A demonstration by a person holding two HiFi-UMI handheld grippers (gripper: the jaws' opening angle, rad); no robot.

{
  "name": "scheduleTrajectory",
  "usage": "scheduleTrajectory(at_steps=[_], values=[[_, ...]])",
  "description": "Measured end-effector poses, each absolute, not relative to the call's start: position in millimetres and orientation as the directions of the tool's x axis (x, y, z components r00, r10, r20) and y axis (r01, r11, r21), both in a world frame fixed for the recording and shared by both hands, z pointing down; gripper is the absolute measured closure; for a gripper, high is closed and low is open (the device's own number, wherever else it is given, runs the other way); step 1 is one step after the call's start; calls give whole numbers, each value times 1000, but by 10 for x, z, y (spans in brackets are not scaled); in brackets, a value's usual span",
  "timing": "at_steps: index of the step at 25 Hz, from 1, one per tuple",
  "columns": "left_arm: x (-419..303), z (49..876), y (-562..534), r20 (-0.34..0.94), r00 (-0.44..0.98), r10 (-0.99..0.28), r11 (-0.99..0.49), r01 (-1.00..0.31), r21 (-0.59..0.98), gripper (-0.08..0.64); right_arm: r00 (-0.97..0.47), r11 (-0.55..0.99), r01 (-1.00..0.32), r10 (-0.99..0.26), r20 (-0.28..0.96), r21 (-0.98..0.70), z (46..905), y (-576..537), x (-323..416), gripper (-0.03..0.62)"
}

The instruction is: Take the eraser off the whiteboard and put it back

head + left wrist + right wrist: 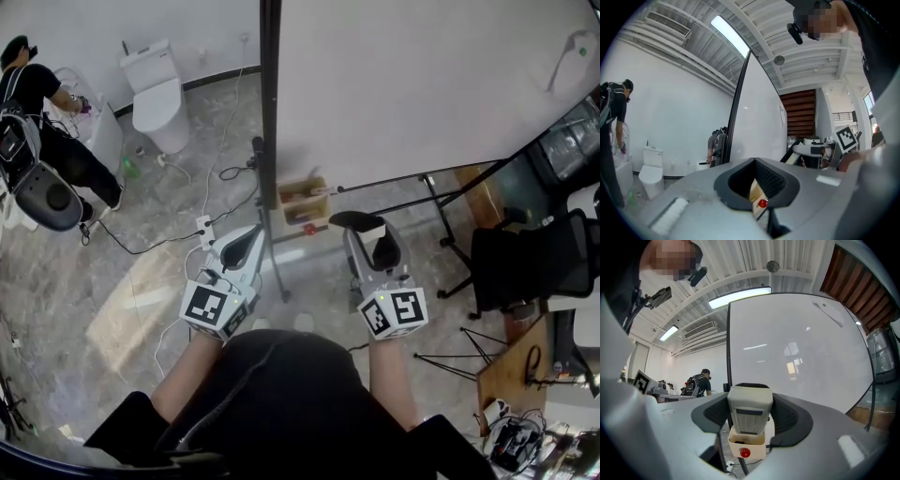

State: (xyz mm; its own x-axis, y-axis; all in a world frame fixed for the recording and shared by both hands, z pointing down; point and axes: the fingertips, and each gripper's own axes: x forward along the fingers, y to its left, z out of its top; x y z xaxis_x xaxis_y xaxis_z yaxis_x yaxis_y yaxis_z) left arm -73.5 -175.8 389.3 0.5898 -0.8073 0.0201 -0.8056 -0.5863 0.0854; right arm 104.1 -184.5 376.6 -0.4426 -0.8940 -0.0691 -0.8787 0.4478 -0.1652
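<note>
Eraser (749,404): grey-white block, off the whiteboard (801,348), clamped between the jaws of the right hand-held gripper (750,416), facing the board and clear of it. Left hand-held gripper (757,185): jaws slightly apart, nothing between them. Removal judged done; return to the board outstanding. Legible writing: none; only square-marker patterns on the gripper cubes (217,309).

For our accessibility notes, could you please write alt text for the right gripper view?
The right gripper clamps a grey-white eraser between its jaws, in front of a large whiteboard. A person stands far off at left.
</note>
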Motion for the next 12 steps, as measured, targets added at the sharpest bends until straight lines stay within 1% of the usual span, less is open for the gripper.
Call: scheduleTrajectory(at_steps=[4,8,12], values=[[-704,3905,-1720,15,606,-795,-602,-792,98,554,-443,451,-877,-893,-83,-164,3681,-1727,1026,324],[-720,3902,-1697,41,599,-799,-595,-799,86,554,-444,453,-878,-891,-91,-153,3621,-1614,1030,324],[-706,3881,-1659,28,609,-793,-605,-791,89,554,-438,448,-882,-894,-98,-148,3587,-1513,1057,324]])
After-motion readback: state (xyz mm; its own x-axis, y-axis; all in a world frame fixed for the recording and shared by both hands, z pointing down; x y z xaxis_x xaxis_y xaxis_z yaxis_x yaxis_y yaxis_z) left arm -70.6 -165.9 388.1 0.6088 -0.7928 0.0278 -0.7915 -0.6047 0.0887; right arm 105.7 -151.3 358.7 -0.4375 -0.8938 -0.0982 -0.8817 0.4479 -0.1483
